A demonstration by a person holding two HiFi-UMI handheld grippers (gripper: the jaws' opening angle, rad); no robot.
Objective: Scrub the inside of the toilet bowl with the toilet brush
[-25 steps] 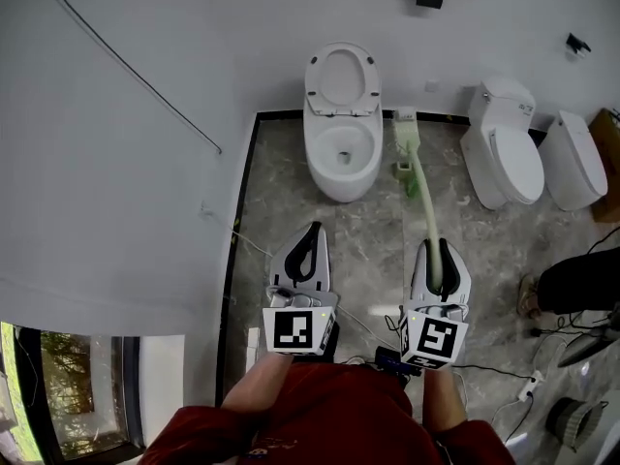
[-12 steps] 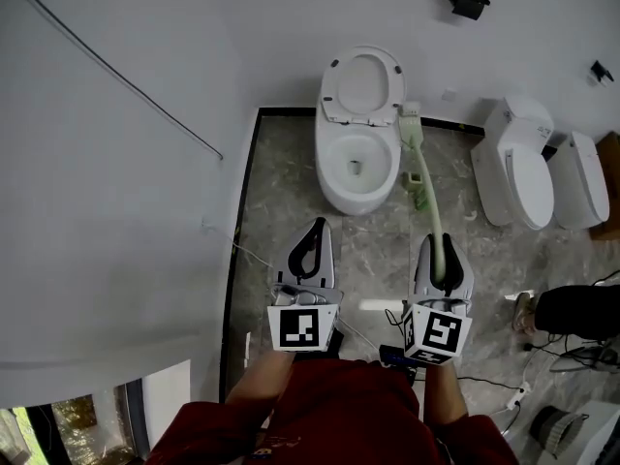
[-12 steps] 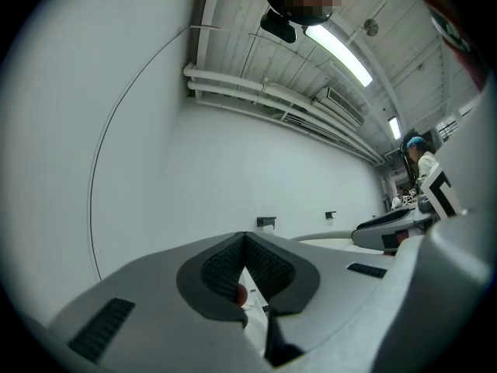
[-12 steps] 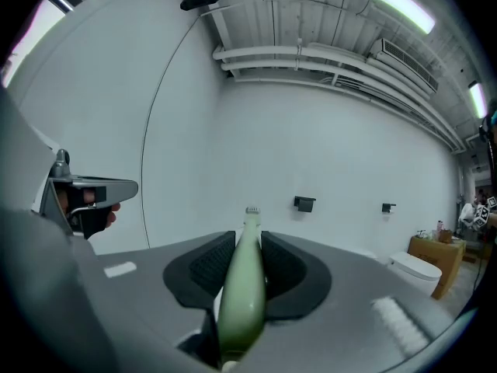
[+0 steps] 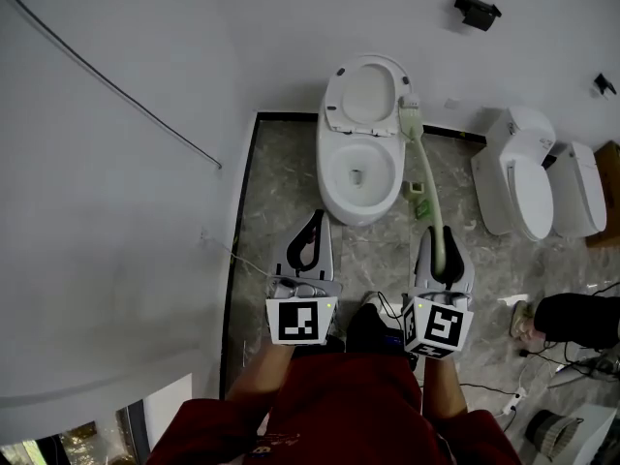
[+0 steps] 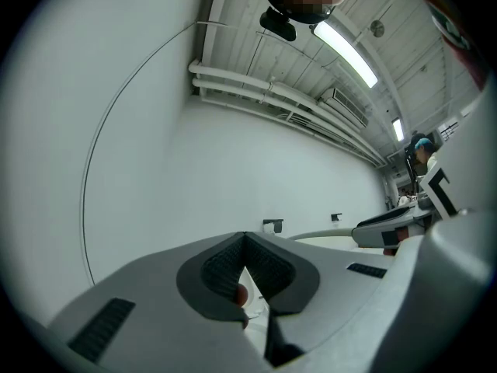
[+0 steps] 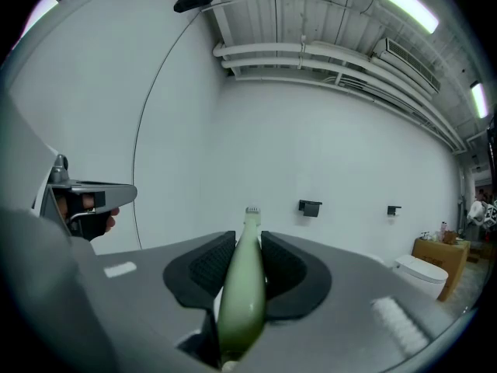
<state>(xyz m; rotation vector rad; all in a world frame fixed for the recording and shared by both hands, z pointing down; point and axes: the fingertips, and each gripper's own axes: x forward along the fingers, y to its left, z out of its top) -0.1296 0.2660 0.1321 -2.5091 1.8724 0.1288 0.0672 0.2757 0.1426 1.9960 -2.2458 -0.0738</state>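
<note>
1. While I look down through the head view, the right gripper [image 5: 443, 252] is clamped on the tail end of the toilet brush [image 5: 424, 177]. Its bristle head [image 5: 408, 112] hangs beside the right edge of the raised seat [image 5: 368, 93], outside the toilet bowl [image 5: 330, 184], so no scrubbing yet. Risk, as I judge it: swinging left too low knocks the head on the rim or the seat. The green holder [image 5: 418, 200] sits on the floor under the shaft, and a dip could tip it. Cables [image 5: 386, 308] lie by my feet, a snag if I step in. The left gripper [image 5: 312, 238] hovers near the bowl's front, carrying nothing.
2. Left gripper view: the left gripper [image 6: 245, 243] has its jaws pressed together at the tips with nothing between them, and only white wall beyond. Small risk: it bumps the bowl if I lean in.
3. Right gripper view: the right gripper [image 7: 247, 261] squeezes the pale green handle [image 7: 242, 301], with the bristles far out at the tip [image 7: 252, 211]. That is a long lever on a smooth, tapered handle. Pressing the bristles on porcelain could, I judge, twist or slide it in the pads.
</note>
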